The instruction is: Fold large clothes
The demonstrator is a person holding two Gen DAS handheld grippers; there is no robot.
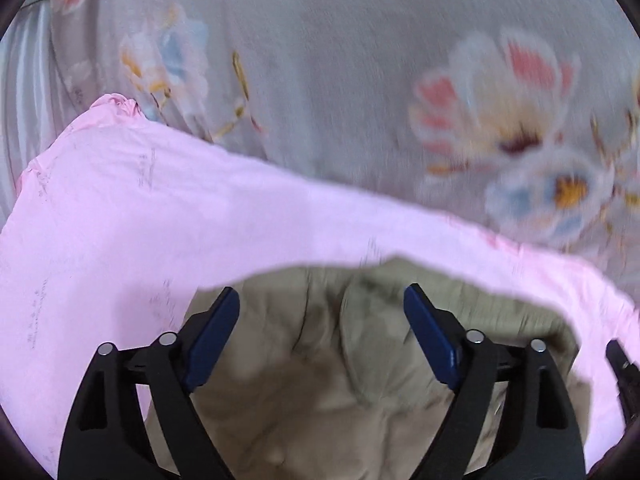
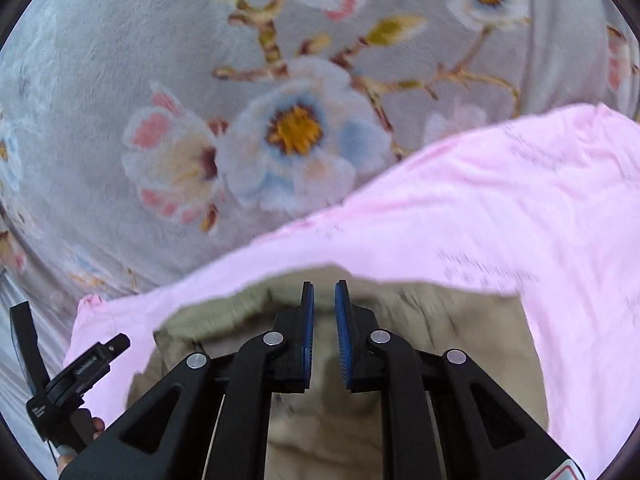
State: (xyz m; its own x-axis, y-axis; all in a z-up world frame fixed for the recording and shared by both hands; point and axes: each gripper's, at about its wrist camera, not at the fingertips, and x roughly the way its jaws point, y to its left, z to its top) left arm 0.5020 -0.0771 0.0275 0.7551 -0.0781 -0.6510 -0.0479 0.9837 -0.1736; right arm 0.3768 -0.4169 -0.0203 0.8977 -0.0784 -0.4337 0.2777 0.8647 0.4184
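A khaki padded garment (image 1: 320, 368) lies on a pink sheet (image 1: 160, 216) spread over a floral bed cover. My left gripper (image 1: 320, 300) is open, its blue pads wide apart above the khaki cloth, holding nothing. In the right wrist view the khaki garment (image 2: 460, 340) sits under my right gripper (image 2: 324, 292), whose jaws are nearly closed with a narrow gap at the garment's ribbed edge; I cannot tell whether cloth is pinched between them. The pink sheet (image 2: 480, 208) runs to the right.
The grey bed cover with large flowers (image 1: 360, 60) (image 2: 200, 120) fills the far side of both views. The left gripper's body and the hand holding it (image 2: 76, 384) show at the lower left of the right wrist view. A pale striped surface (image 1: 24, 80) lies at the left edge.
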